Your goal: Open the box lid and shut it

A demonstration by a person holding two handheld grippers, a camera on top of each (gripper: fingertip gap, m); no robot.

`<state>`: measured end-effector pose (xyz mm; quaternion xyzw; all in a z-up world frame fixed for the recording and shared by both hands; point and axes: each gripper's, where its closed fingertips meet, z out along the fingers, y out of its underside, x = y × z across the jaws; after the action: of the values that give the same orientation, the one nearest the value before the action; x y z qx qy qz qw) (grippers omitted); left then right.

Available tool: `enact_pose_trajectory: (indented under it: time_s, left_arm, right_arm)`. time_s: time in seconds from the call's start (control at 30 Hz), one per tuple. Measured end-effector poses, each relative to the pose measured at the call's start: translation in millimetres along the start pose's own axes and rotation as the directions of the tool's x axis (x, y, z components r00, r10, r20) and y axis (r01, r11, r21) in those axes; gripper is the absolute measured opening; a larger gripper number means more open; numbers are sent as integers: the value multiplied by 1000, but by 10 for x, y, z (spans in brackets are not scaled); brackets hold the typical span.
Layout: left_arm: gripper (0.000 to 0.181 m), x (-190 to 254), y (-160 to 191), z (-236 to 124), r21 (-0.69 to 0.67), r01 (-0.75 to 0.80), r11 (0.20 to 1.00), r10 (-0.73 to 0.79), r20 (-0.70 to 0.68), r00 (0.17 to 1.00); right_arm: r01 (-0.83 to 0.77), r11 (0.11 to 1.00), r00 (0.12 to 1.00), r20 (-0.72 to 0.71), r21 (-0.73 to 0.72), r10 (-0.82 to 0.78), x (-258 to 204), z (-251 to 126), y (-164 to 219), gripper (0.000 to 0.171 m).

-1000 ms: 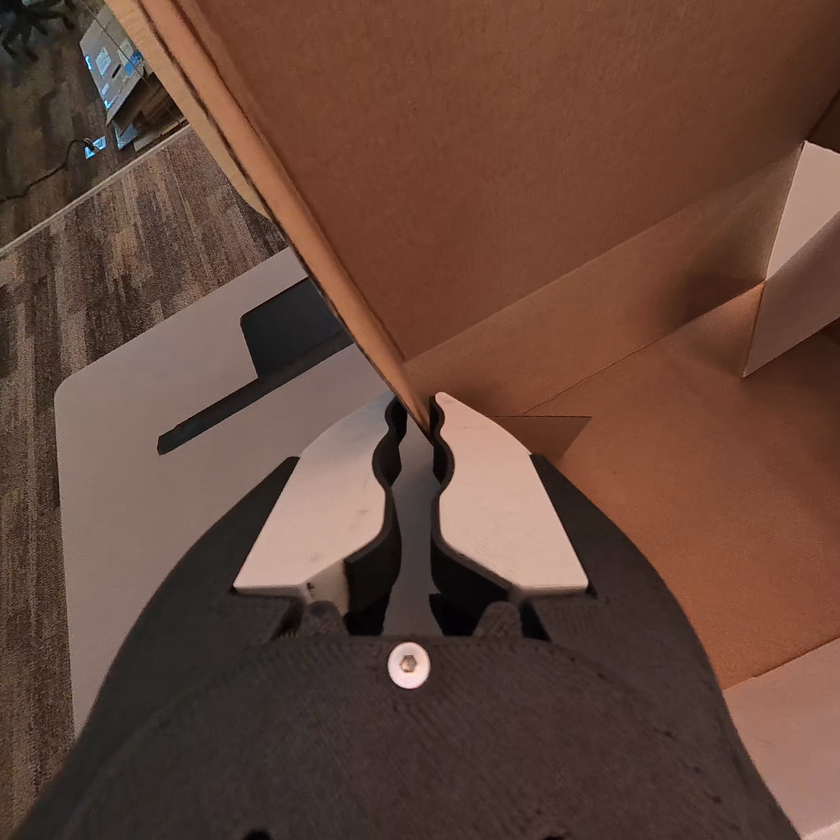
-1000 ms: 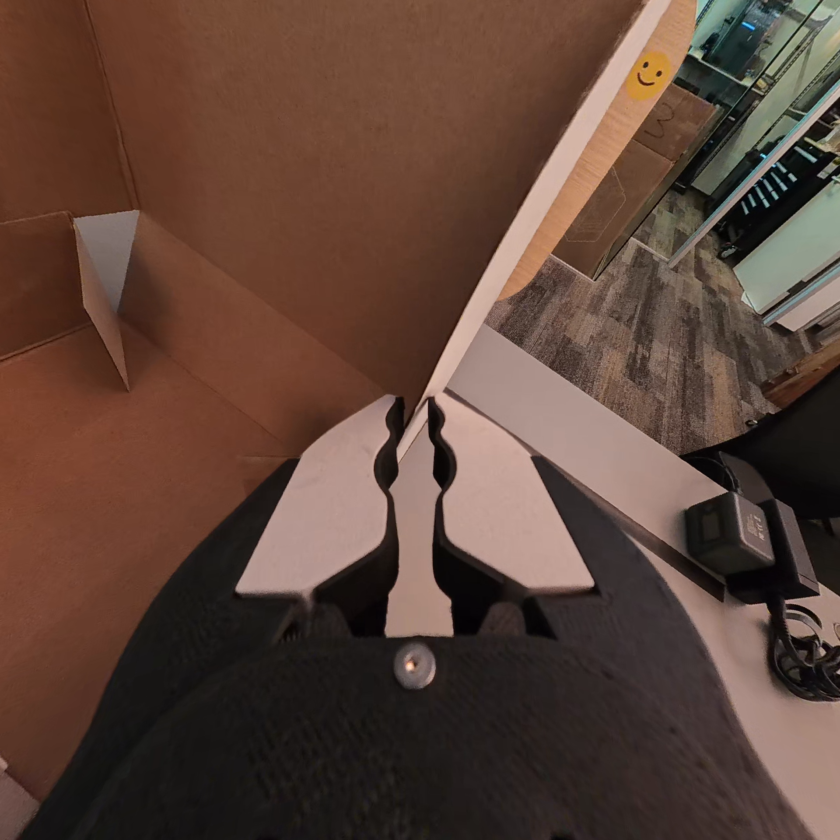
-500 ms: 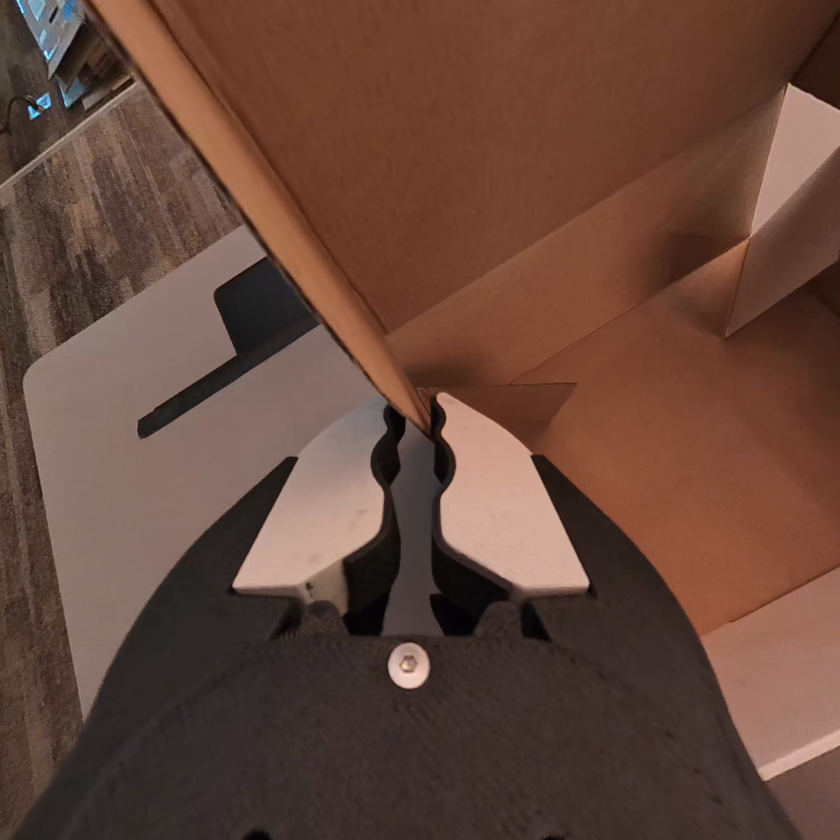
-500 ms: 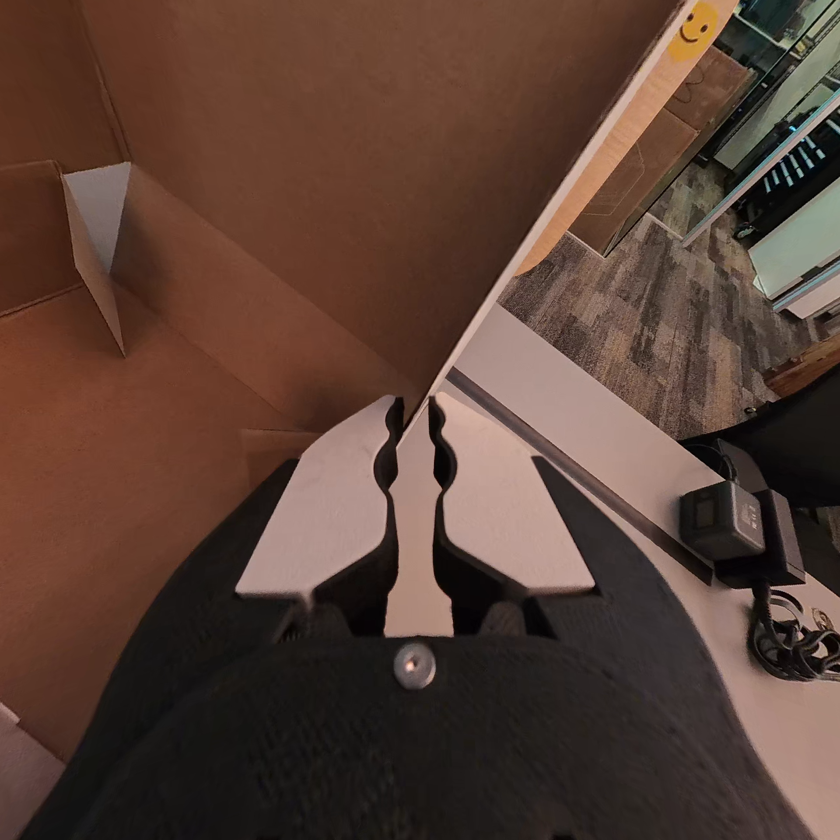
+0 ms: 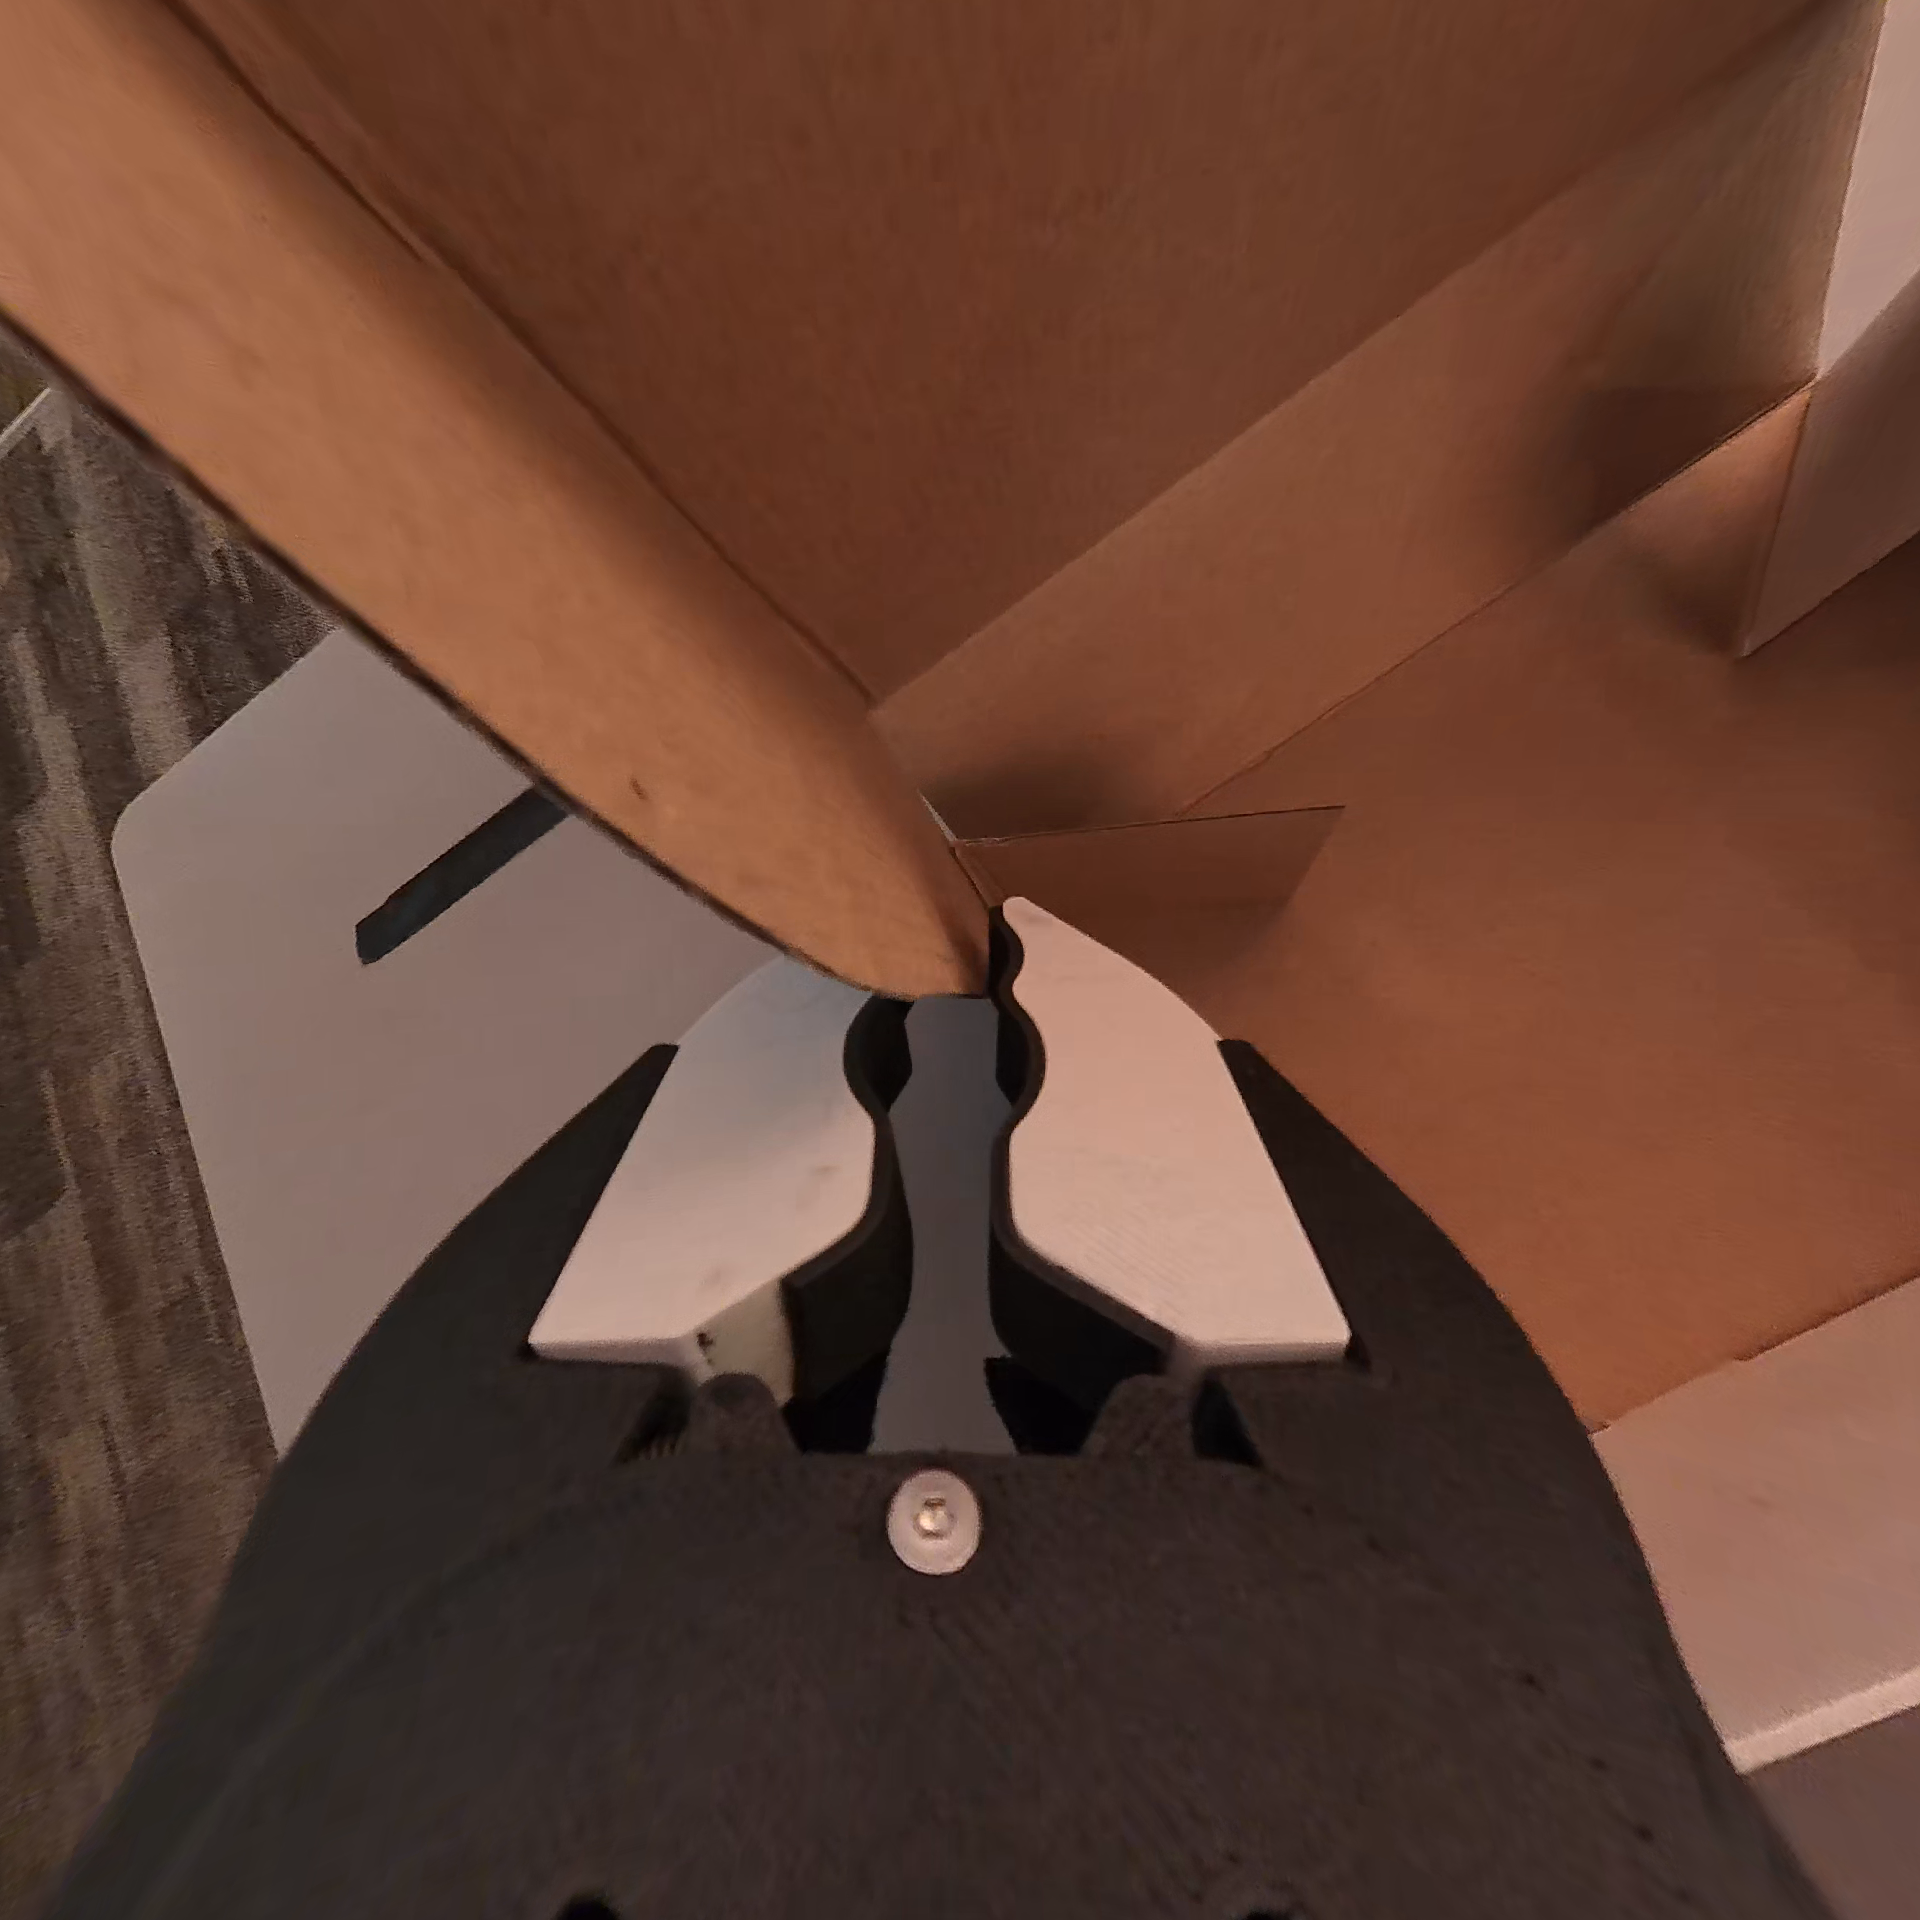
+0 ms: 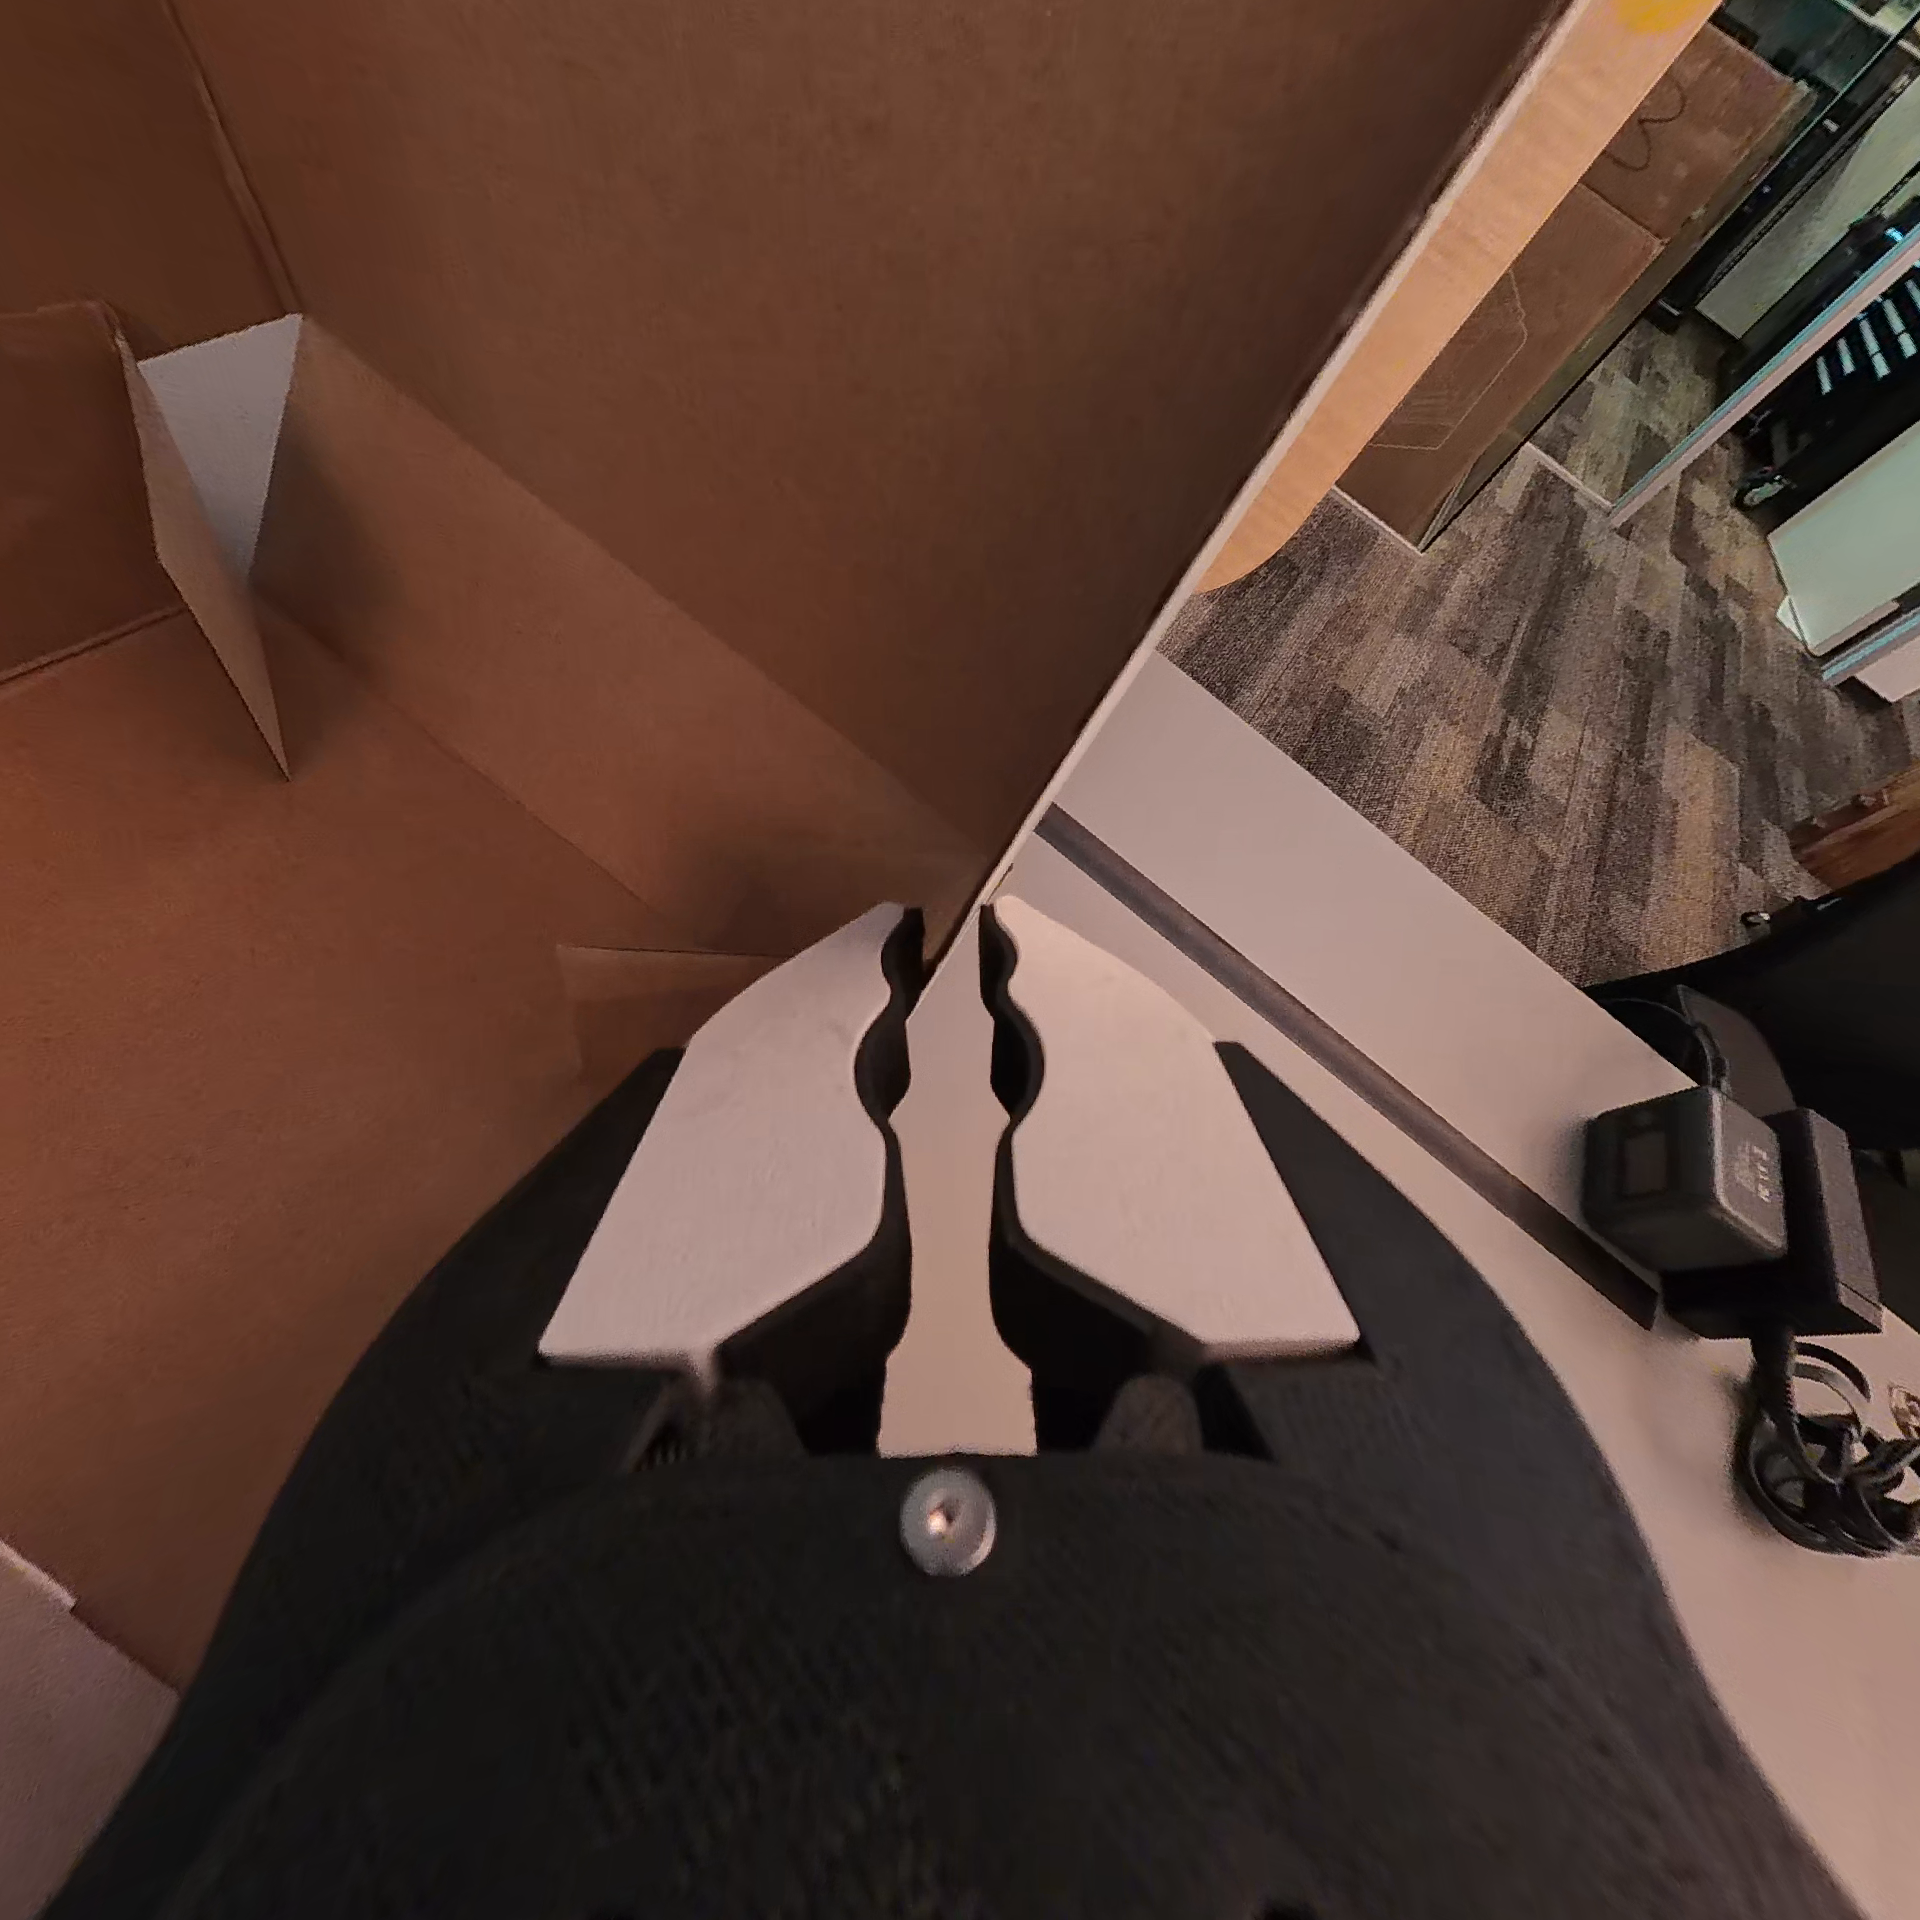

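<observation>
The cardboard box is brown inside and white outside. Its floor [image 5: 1558,1039] [image 6: 260,1039] lies open below the raised lid [image 5: 1039,312] [image 6: 727,312]. My left gripper [image 5: 951,961] is shut on the lid's left front corner, and the lid's side flap [image 5: 468,540] hides the left fingertip. My right gripper [image 6: 951,925] is shut on the lid's right edge, which runs up and to the right from between the tips. A folded inner tab [image 5: 1818,468] [image 6: 208,520] stands at the box's back wall.
The box sits on a white table [image 5: 312,1039] [image 6: 1351,935] with a dark slot [image 5: 457,883] on the left and a metal rail [image 6: 1299,1060] on the right. A black device [image 6: 1714,1174] with a coiled cable [image 6: 1818,1455] lies at the right. Carpet floor [image 6: 1507,675] lies beyond.
Both grippers have moved with the lid still pinched. In the left wrist view the lid's side flap has swung across and now shows its broad face. The yellow sticker has left the right wrist view.
</observation>
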<state>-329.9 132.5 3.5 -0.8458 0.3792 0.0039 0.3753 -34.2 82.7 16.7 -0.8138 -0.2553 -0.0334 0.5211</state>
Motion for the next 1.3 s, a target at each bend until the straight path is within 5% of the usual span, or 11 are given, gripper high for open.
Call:
enact_pose_trajectory:
  time_s: [0.03,1.3]
  left_arm:
    - [11,-1,2,4,-2,-3,1000,3,3,1000]
    - [13,-28,15,9,-58,-112,992,118,127,985]
  right_arm:
    - [0,1000,1000,1,0,0,1,2,3,11]
    - [-1,1000,1000,31,-8,1,12,-21,37,11]
